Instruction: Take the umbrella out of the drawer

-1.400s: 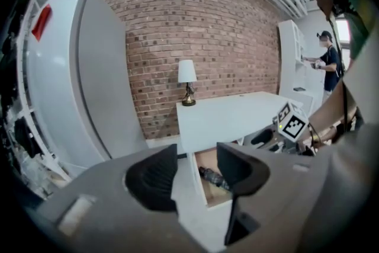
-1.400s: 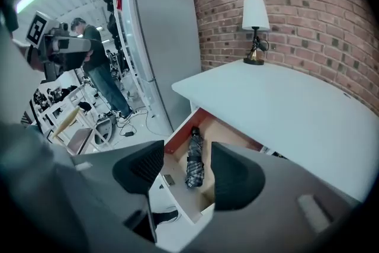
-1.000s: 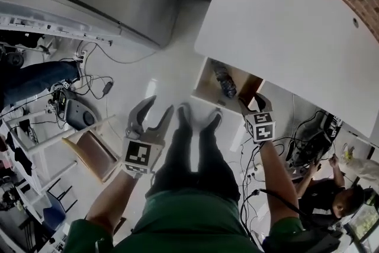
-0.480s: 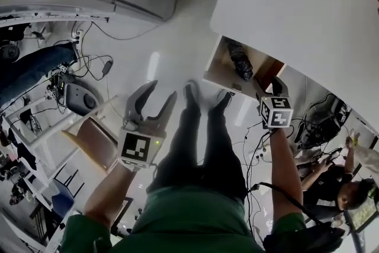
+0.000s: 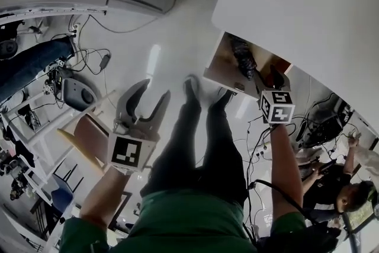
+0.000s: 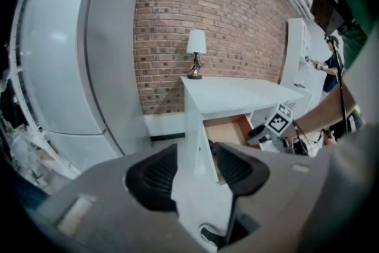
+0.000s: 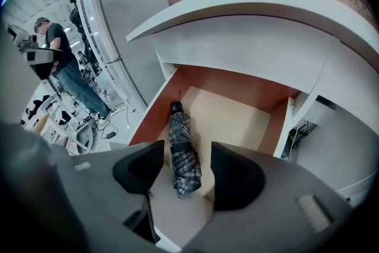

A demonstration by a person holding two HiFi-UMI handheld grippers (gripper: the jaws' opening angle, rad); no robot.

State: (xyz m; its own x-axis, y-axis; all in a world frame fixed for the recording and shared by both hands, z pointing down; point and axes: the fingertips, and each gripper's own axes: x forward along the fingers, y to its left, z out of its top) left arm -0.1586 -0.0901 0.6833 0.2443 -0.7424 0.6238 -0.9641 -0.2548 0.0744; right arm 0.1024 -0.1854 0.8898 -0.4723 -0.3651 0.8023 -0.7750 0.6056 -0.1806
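Note:
A folded dark plaid umbrella (image 7: 182,154) lies lengthwise in the open wooden drawer (image 7: 249,112) under the white desk (image 5: 308,15). From the head view the umbrella (image 5: 241,56) shows near the drawer's left side. My right gripper (image 5: 269,76) hovers over the drawer's front right part, jaws open. In the right gripper view it (image 7: 188,170) frames the umbrella's near end between its fingers without touching it. My left gripper (image 5: 153,93) hangs open over the floor, left of my legs, holding nothing. It (image 6: 195,173) faces the desk's side panel.
A large white rounded cabinet (image 6: 65,68) stands left of the desk. A lamp (image 6: 196,53) sits on the desk by the brick wall. A wooden chair (image 5: 89,139), cables (image 5: 95,59) and a grey device (image 5: 77,95) lie on the floor at left. A person (image 5: 334,192) crouches at lower right.
My right gripper has moved forward over the open drawer, closer to the umbrella. My left gripper has drifted slightly down and left. Both stay open.

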